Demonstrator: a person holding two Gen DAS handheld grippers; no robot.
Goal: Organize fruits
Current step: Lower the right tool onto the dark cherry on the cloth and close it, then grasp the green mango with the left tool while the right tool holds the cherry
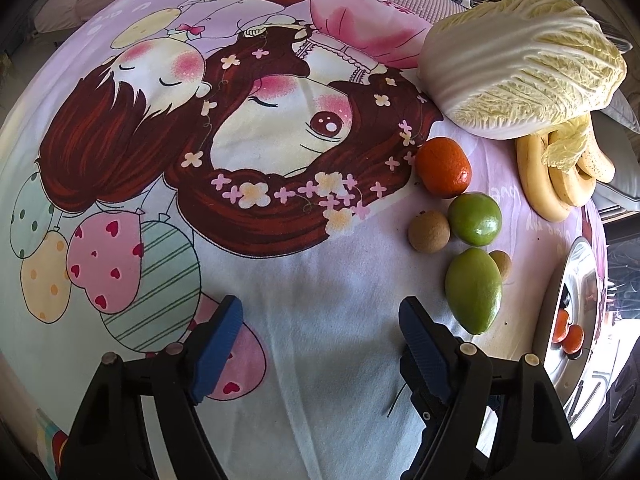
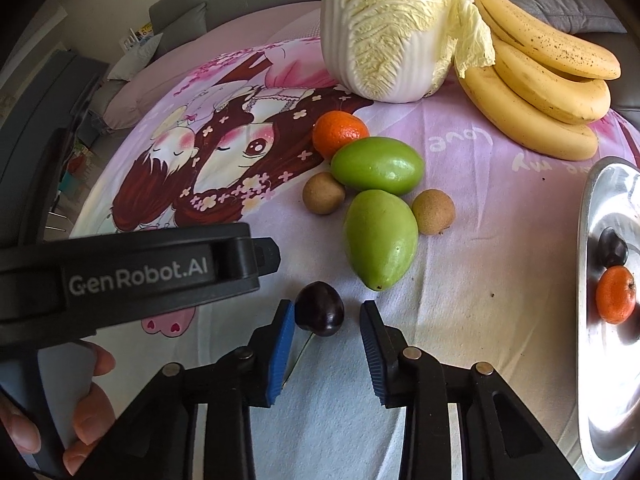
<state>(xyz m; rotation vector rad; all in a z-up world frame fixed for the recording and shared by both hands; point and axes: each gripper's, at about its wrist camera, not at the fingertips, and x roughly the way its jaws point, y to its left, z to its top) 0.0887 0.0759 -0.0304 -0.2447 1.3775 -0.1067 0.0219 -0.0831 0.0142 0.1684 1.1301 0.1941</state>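
Note:
A dark plum (image 2: 319, 309) lies on the cartoon cloth between the tips of my open right gripper (image 2: 326, 320); the jaws stand apart on either side of it. Beyond it lie two green fruits (image 2: 380, 238) (image 2: 378, 165), two brown kiwis (image 2: 323, 193) (image 2: 433, 205) and an orange mandarin (image 2: 339, 132). A metal tray (image 2: 596, 216) at the right holds a plum (image 2: 612, 246) and a mandarin (image 2: 615, 294). My left gripper (image 1: 320, 336) is open and empty over bare cloth, left of the green fruits (image 1: 474, 290) (image 1: 475, 219), a kiwi (image 1: 429, 231) and the mandarin (image 1: 443, 166).
A napa cabbage (image 2: 394, 28) and a bunch of bananas (image 2: 536, 76) lie at the back. The left gripper's black body (image 2: 132, 276) with a hand (image 2: 90, 412) sits close on the left of the right wrist view. The tray (image 1: 578, 276) is at the table's right edge.

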